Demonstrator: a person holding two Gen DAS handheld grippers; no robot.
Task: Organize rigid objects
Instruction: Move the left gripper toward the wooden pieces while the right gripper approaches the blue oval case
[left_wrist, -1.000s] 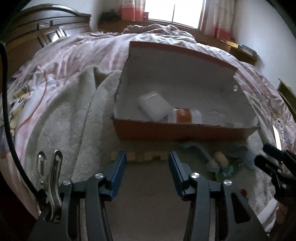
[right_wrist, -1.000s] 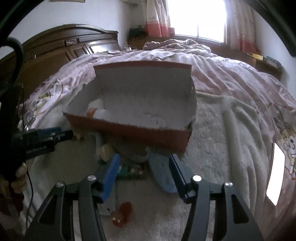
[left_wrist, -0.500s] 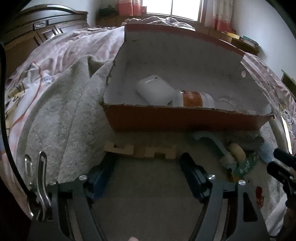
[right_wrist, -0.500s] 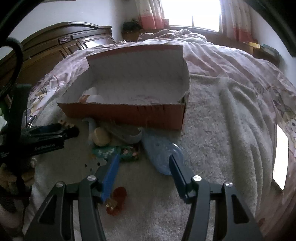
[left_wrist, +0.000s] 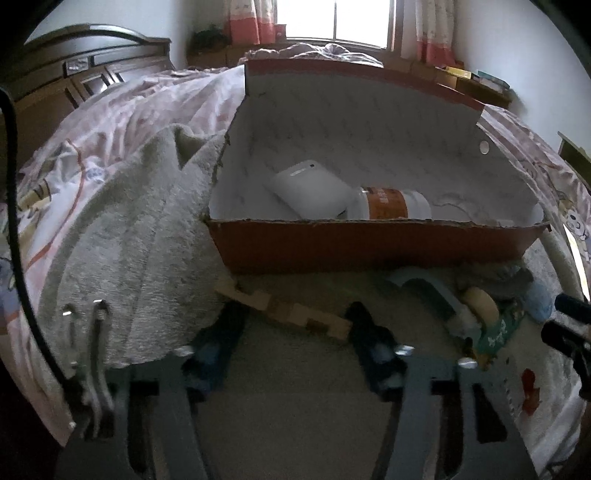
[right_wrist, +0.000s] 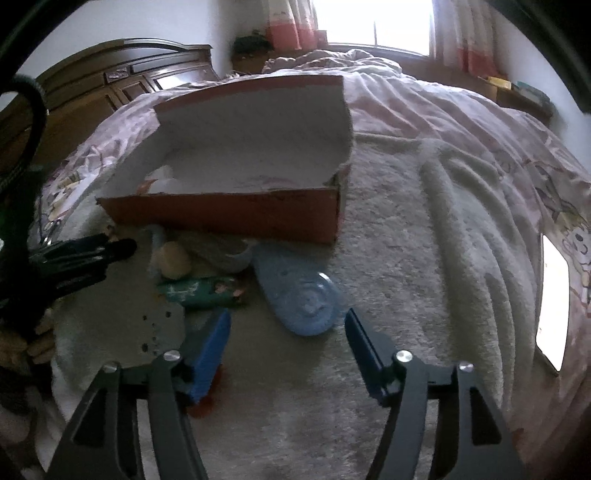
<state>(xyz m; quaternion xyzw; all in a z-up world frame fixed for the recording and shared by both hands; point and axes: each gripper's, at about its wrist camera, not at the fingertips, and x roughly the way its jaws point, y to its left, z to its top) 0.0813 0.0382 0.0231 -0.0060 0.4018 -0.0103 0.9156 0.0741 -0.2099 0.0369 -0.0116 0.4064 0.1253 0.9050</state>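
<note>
Both wrist views have closed in on the orange cardboard box (left_wrist: 369, 251), so a pick looks near. The left gripper (left_wrist: 295, 334), jaws closing, brackets the notched wooden block (left_wrist: 291, 314) lying before the box's front wall, not yet pinched. The right gripper (right_wrist: 288, 332), angled down with jaws opening and empty, hovers beside the blue plastic piece (right_wrist: 299, 295) on the bed's grey blanket (right_wrist: 424, 277).
</note>
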